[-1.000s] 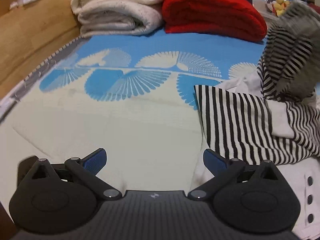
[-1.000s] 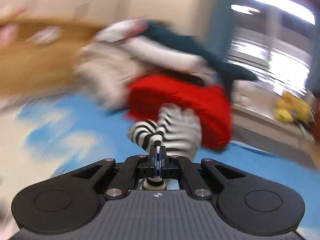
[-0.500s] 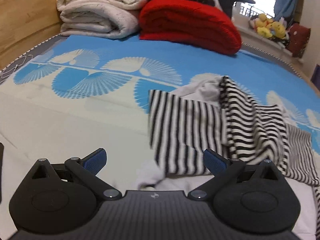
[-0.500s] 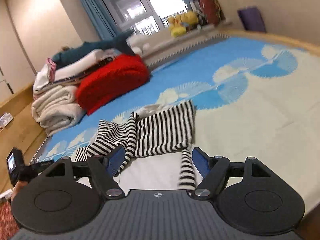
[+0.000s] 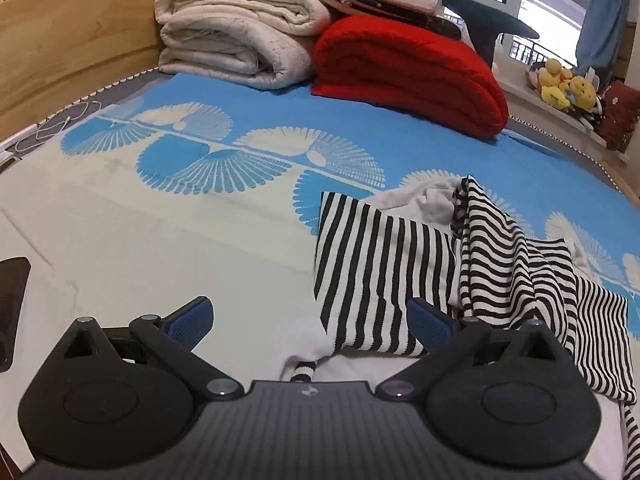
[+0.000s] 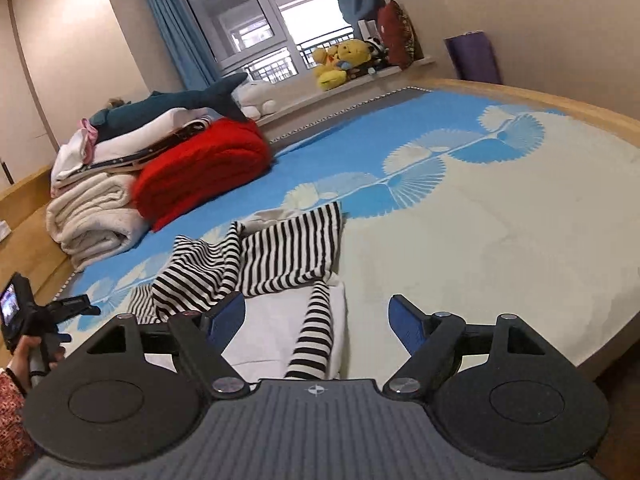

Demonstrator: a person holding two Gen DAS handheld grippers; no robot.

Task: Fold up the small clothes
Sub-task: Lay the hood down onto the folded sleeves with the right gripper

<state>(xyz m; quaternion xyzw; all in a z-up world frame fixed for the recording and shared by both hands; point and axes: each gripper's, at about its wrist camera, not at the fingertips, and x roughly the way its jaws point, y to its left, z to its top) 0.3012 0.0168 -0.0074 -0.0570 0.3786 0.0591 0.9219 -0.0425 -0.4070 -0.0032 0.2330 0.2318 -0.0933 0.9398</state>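
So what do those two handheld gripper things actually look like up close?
The left gripper and right gripper match: matte black plastic, ribbed grey centre plate with a small round logo, round side discs, silver pivot screws, blue textured pads. No cables show.

Knitted black-and-white striped cloth garment, smooth woven printed bedspread, fluffy red blanket, nubbly cream quilt, satin-finish wooden headboard, matt black plastic left gripper, plush yellow toys

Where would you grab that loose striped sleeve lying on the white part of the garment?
Probably at the sleeve's near cuff end, from straight ahead and above. It lies as a narrow strip pointing toward the open right gripper, alone on flat white cloth, so fingers could pinch across its width without catching the bunched stripes to its left.
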